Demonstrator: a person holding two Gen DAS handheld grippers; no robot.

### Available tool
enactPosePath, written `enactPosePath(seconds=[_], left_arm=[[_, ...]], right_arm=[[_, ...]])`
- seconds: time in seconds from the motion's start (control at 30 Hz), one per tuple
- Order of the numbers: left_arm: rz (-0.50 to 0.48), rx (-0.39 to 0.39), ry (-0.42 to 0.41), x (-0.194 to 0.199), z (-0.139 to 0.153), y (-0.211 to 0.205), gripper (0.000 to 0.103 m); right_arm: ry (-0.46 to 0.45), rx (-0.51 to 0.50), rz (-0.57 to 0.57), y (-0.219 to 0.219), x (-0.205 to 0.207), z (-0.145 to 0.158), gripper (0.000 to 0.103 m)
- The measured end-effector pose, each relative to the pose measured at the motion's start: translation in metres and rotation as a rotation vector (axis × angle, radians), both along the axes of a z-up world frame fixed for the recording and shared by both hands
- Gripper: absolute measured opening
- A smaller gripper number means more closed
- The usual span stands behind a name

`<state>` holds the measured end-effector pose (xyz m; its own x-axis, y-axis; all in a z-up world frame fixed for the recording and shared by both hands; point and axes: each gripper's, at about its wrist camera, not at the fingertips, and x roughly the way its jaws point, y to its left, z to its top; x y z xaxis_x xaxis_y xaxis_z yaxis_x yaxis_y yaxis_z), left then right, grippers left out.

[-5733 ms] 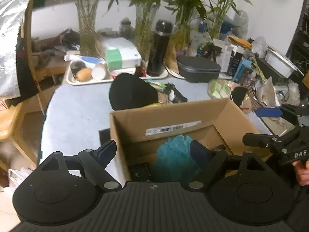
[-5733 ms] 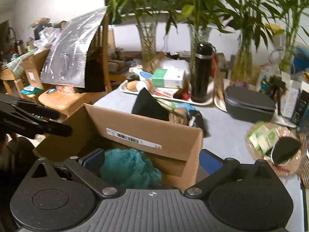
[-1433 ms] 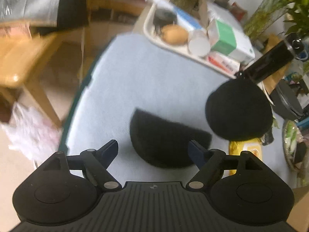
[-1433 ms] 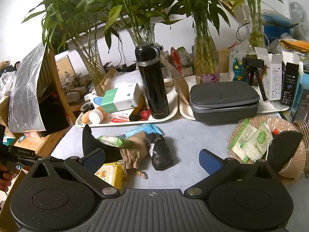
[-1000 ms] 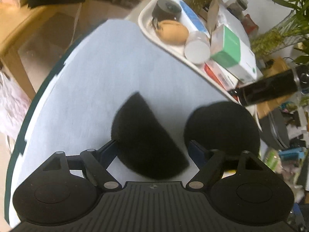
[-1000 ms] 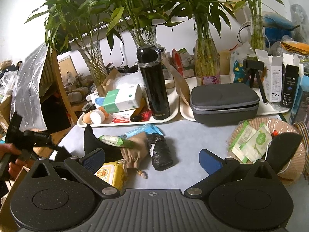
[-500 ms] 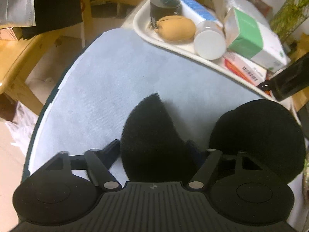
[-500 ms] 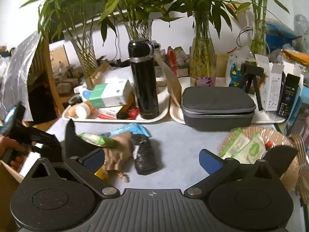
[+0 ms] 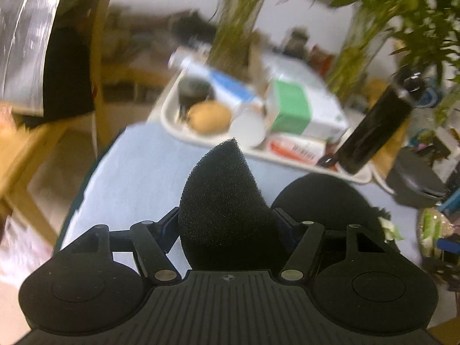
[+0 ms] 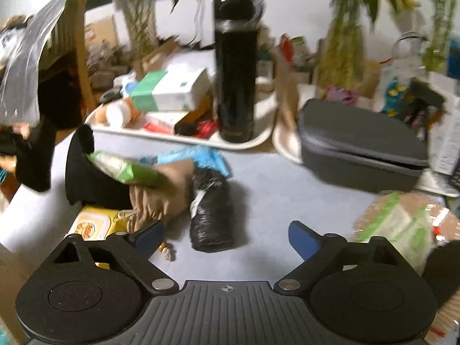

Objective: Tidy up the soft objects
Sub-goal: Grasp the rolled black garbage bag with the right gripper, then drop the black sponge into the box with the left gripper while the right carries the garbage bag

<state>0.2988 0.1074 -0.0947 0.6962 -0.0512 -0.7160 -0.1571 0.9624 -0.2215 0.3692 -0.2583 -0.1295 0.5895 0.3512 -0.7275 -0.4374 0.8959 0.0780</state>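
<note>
In the left wrist view my left gripper [image 9: 225,221] has its jaws closing, and the pads press both sides of a black half-round foam piece [image 9: 224,189]. The piece is lifted off the blue table, tip up. A second, round black foam piece [image 9: 325,198] rests on the table just to its right. In the right wrist view my right gripper [image 10: 227,238] hangs low over the table with its jaws closing and nothing gripped. A black plastic-wrapped bundle [image 10: 211,210] lies just ahead of its fingers. To the left are a brown drawstring pouch [image 10: 155,192], a green packet [image 10: 123,169] and a yellow packet [image 10: 92,224].
A white tray [image 10: 184,139] carries boxes and a tall black flask [image 10: 235,80]. A grey zip case [image 10: 359,146] sits at the right, with a woven plate [image 10: 371,218] of green packets in front of it. A cardboard box edge [image 10: 8,273] is at the lower left. Plant vases line the back.
My left gripper has closed on the half-round foam and raised it off the table, tilting upward. My right gripper has dropped toward the table near the black bundle, its jaws narrower.
</note>
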Motion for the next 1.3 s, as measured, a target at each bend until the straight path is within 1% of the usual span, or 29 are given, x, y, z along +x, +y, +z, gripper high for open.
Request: enactPosePath(seconds=[0.07,0.13,0.17,0.2,0.23,0.3,0.33,0.47,0.6,0.63,0.67,0.73,0.83,0.97,1.13,1.3], left_arm=[[-0.029,0.02,-0.042,-0.005,0.005,-0.002,0.067],[-0.05,0.024,-0.067,-0.007,0.007,-0.003,0.067],[-0.056,0.024,-0.073,-0.008,0.007,-0.003,0.067],[-0.061,0.023,-0.078,-0.008,0.008,-0.002,0.067],[-0.063,0.019,-0.082,-0.008,0.008,-0.001,0.066],[-0.062,0.008,-0.082,-0.009,0.008,0.002,0.067],[-0.062,0.003,-0.08,-0.008,0.008,0.003,0.067],[-0.064,-0.011,-0.076,-0.007,0.006,0.005,0.066],[-0.07,-0.014,-0.072,-0.005,0.005,0.004,0.067],[-0.071,-0.016,-0.072,-0.005,0.005,0.005,0.067],[-0.071,-0.019,-0.072,-0.005,0.005,0.005,0.067],[-0.074,-0.023,-0.074,-0.005,0.005,0.005,0.066],[-0.081,-0.019,-0.081,-0.006,0.006,0.004,0.066],[-0.099,-0.022,-0.095,-0.007,0.008,0.002,0.066],[-0.123,-0.032,-0.105,-0.011,0.011,-0.002,0.066],[-0.143,0.003,-0.137,-0.016,0.021,-0.01,0.066]], right_arm=[[0.01,-0.008,0.017,0.007,0.007,-0.008,0.088],[0.026,-0.005,0.021,0.011,0.016,-0.015,0.086],[0.037,0.01,0.028,0.011,0.019,-0.018,0.084],[0.051,0.032,0.031,0.012,0.023,-0.021,0.08],[0.058,0.044,0.032,0.012,0.027,-0.022,0.078],[0.052,0.016,0.024,0.017,0.033,-0.025,0.077],[0.056,0.008,0.026,0.019,0.035,-0.027,0.074],[0.086,0.004,0.034,0.023,0.046,-0.039,0.067],[0.077,-0.021,0.047,0.031,0.05,-0.048,0.063],[0.079,-0.026,0.047,0.033,0.051,-0.05,0.06],[0.083,-0.03,0.049,0.035,0.053,-0.052,0.059],[0.103,-0.032,0.064,0.039,0.055,-0.058,0.047],[0.091,-0.052,0.064,0.041,0.055,-0.055,0.046],[0.069,-0.031,0.033,0.028,0.053,-0.043,0.046],[0.033,-0.013,0.012,0.012,0.046,-0.02,0.045],[-0.006,-0.015,0.011,0.002,0.03,0.009,0.045]])
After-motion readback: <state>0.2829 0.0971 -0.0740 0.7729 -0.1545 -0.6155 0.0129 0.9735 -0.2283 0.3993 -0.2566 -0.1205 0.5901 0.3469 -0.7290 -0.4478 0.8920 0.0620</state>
